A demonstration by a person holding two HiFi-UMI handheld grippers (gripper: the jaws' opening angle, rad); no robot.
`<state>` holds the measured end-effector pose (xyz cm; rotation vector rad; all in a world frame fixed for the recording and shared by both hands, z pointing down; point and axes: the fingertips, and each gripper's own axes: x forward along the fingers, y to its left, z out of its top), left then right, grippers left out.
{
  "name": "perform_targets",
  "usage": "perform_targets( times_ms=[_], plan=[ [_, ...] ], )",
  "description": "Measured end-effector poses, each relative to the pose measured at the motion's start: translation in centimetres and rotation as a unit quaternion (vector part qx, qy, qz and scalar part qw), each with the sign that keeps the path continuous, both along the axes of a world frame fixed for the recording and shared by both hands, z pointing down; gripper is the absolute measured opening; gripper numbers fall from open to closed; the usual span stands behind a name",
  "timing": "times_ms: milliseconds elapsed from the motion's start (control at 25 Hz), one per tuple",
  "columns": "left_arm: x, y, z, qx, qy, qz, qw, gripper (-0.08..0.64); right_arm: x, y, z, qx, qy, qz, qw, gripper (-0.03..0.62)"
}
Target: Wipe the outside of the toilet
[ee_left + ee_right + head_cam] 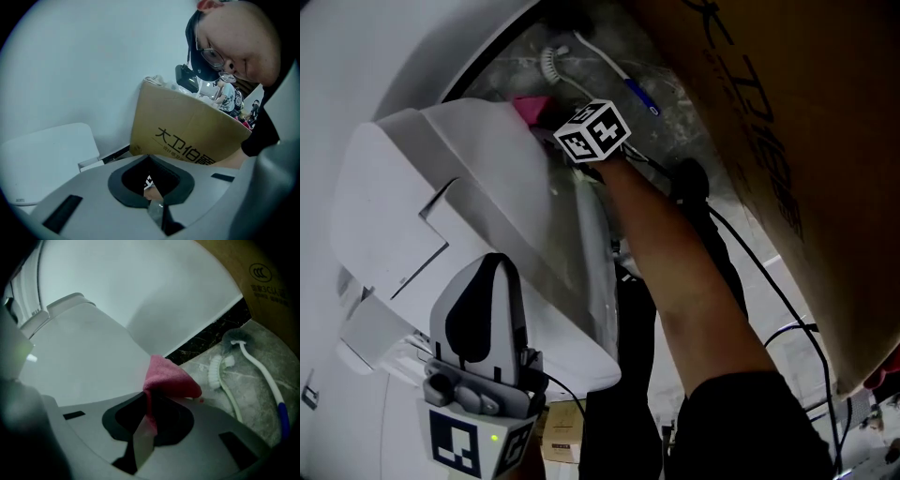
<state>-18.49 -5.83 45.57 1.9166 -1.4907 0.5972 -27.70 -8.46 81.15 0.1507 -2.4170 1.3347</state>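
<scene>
The white toilet [487,178] fills the left of the head view, with its smooth outer side [89,366] close in the right gripper view. My right gripper [147,420] is shut on a pink cloth [166,376], which is held against the toilet's side low down, near the floor. In the head view only that gripper's marker cube [593,131] and a corner of the pink cloth [530,106] show beyond my forearm. My left gripper [492,272] rests over the toilet's top and points upward; its jaws [155,206] are shut on nothing.
A large cardboard box [787,112] stands close on the right, leaving a narrow gap beside the toilet. Two toilet brushes [222,369] lie on the marbled floor [262,348] behind the cloth. Black cables [769,281] run over the floor by my arm.
</scene>
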Motion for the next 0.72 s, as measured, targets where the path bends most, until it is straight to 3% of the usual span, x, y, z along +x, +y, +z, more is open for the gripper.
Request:
perform_targets(
  times_ms=[520, 720],
  plan=[
    [2.1, 2.9, -0.3, 0.025, 0.006, 0.028, 0.9993, 0.014, 6.8, 12.4, 3.0, -0.074, 0.015, -0.028, 0.997, 0.060],
    [2.9, 4.1, -0.3, 0.032, 0.010, 0.037, 0.9987, 0.014, 9.5, 16.8, 3.7, -0.081, 0.009, -0.025, 0.996, 0.060]
  ],
)
